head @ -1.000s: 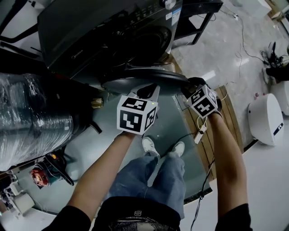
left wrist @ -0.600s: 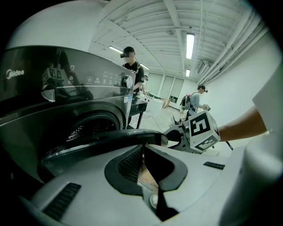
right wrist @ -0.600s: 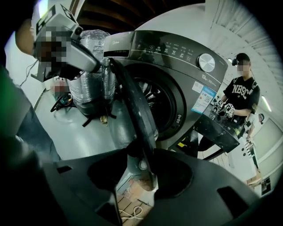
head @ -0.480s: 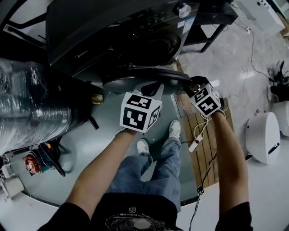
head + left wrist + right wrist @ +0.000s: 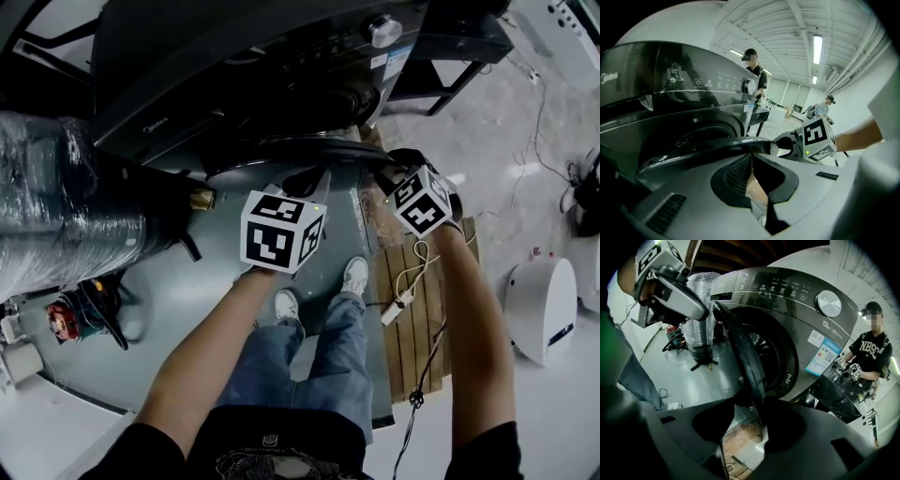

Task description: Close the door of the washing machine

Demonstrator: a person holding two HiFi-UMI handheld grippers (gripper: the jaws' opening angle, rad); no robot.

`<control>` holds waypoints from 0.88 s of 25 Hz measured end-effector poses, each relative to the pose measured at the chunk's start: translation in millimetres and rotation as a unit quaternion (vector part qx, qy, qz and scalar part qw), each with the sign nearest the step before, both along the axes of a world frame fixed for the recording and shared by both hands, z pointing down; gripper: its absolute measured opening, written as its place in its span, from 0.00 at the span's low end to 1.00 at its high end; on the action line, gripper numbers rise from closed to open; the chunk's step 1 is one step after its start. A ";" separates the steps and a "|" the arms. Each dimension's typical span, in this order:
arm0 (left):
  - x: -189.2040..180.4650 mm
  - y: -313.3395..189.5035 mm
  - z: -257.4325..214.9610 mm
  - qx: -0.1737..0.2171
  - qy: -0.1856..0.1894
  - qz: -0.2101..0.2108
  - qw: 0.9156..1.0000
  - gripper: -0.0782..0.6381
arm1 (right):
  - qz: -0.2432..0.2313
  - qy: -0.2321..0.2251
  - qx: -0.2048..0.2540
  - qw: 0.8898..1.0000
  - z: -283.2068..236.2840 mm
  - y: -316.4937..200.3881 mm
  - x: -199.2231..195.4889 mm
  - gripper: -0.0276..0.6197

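— Any writing worth reading on the washing machine (image 5: 234, 56)?
— A "Midea" mark (image 5: 609, 77) at the panel's far end, well left of the left tongs (image 5: 751, 157). A "12" (image 5: 825, 325) just under the silver knob (image 5: 828, 303), up and to the right of the right tongs (image 5: 747, 427). Below that, a blue-and-white sticker (image 5: 818, 357), with print too small to read.
— And the door (image 5: 740, 357)?
— Round, dark and glossy, with a thick rim and a bulging middle. Not closed: swung out from the dark grey front and seen edge-on, with the drum mouth (image 5: 771, 357) bare beyond both tongs.
— Lying which way?
— Edge straight across from one pair of tongs to the other, inner face toward the drum.
— Grip?
— Left tongs pressed together at the tips, nosed up against the rim, pinching nothing. Right tongs spread, just been opening, with the rim between the jaws and floor showing beside it.
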State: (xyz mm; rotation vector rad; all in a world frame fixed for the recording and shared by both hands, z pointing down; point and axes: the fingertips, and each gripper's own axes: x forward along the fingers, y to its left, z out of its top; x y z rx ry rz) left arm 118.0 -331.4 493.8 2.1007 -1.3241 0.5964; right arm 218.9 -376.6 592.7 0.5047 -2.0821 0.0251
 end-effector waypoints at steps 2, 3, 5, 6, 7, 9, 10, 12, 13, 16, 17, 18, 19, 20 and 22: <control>-0.4 -7.5 1.2 -0.002 0.000 -0.009 1.000 0.15 | -0.009 -0.002 0.002 1.000 -0.6 -8.8 -2.4 0.35; -0.3 -10.9 1.8 -0.002 0.000 -0.013 1.000 0.15 | -0.014 -0.002 0.003 1.000 -0.8 -13.2 -3.9 0.35; 0.7 -16.3 3.4 -0.005 0.001 -0.019 1.000 0.15 | -0.023 -0.004 0.004 1.000 -0.9 -21.6 -6.5 0.35; 1.4 -18.2 4.6 -0.007 0.002 -0.021 1.000 0.15 | -0.026 -0.006 0.005 1.000 -0.9 -25.4 -7.5 0.36; 2.0 -19.9 6.0 -0.010 0.003 -0.024 1.000 0.15 | -0.029 -0.008 0.005 1.000 -0.8 -29.2 -8.5 0.36; 1.5 -23.6 8.9 -0.015 0.003 -0.030 0.999 0.15 | -0.036 -0.010 0.006 0.999 -0.8 -37.2 -11.0 0.36; 0.5 -25.6 10.0 -0.017 0.002 -0.034 0.999 0.15 | -0.039 -0.010 0.006 0.999 -0.9 -41.5 -12.6 0.36; -1.4 -29.6 11.5 -0.020 -0.001 -0.042 0.999 0.15 | -0.048 -0.008 0.009 0.999 -1.5 -50.0 -15.8 0.36; -2.1 -31.2 12.1 -0.020 -0.002 -0.045 0.999 0.15 | -0.051 -0.009 0.011 0.999 -1.9 -53.8 -17.4 0.37; -3.5 -35.4 13.9 -0.022 -0.008 -0.051 0.998 0.15 | -0.061 -0.013 0.016 0.998 -2.4 -63.9 -21.2 0.37; -4.2 -36.8 14.0 -0.023 -0.010 -0.054 0.998 0.15 | -0.065 -0.014 0.017 0.998 -2.4 -67.1 -22.7 0.37; -4.8 -38.3 13.7 -0.024 -0.010 -0.058 0.998 0.15 | -0.070 -0.016 0.017 0.997 -2.5 -70.1 -24.3 0.37; -5.0 -39.8 12.9 -0.024 -0.011 -0.061 0.998 0.15 | -0.074 -0.016 0.018 0.997 -2.6 -72.8 -25.7 0.37; -4.7 -41.4 11.8 -0.023 -0.011 -0.063 0.998 0.15 | -0.078 -0.015 0.018 0.997 -2.6 -75.3 -26.7 0.37; -3.8 -45.1 9.9 -0.021 -0.013 -0.065 0.998 0.15 | -0.087 -0.015 0.018 0.996 -2.6 -79.7 -28.6 0.37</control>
